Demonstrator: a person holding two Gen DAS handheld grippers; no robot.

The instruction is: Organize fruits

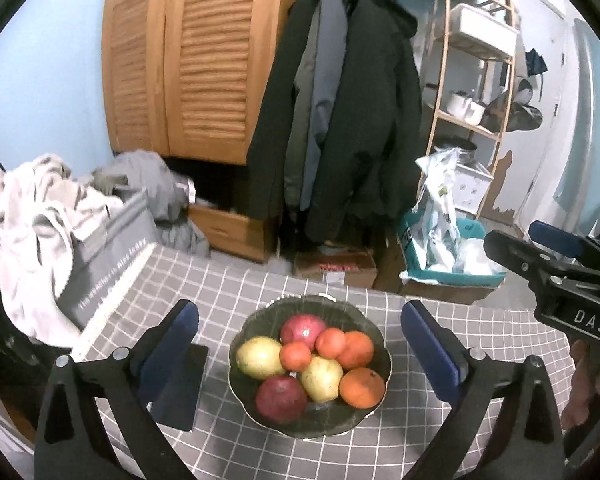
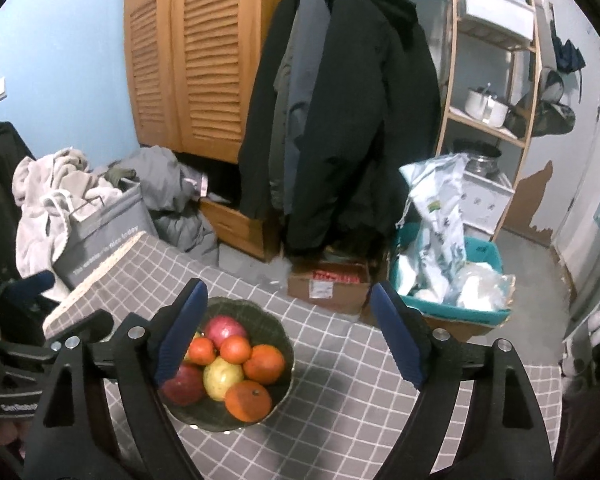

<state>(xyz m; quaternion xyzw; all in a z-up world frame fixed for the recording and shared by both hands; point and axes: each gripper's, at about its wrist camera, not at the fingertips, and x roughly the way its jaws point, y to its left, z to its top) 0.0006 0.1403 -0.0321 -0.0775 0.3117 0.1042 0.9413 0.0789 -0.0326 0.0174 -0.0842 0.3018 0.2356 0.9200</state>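
A dark green scalloped bowl stands on the surface, which is covered with a grey checked cloth. It holds two red pomegranates, two yellow pears and several oranges, all heaped together and touching.

The left gripper has its jaws spread wide with nothing between the blue pads; in the left wrist view the bowl sits framed between its two fingers, below and ahead of them, not touched.

The right gripper is also spread wide and holds nothing. In the right wrist view the bowl lies low and to the left, partly hidden behind the left-hand finger, while the right-hand finger stands over bare cloth. In the left wrist view the right gripper appears at the right edge, well apart from the bowl.

Beyond the surface hang dark coats before a wooden louvred wardrobe.
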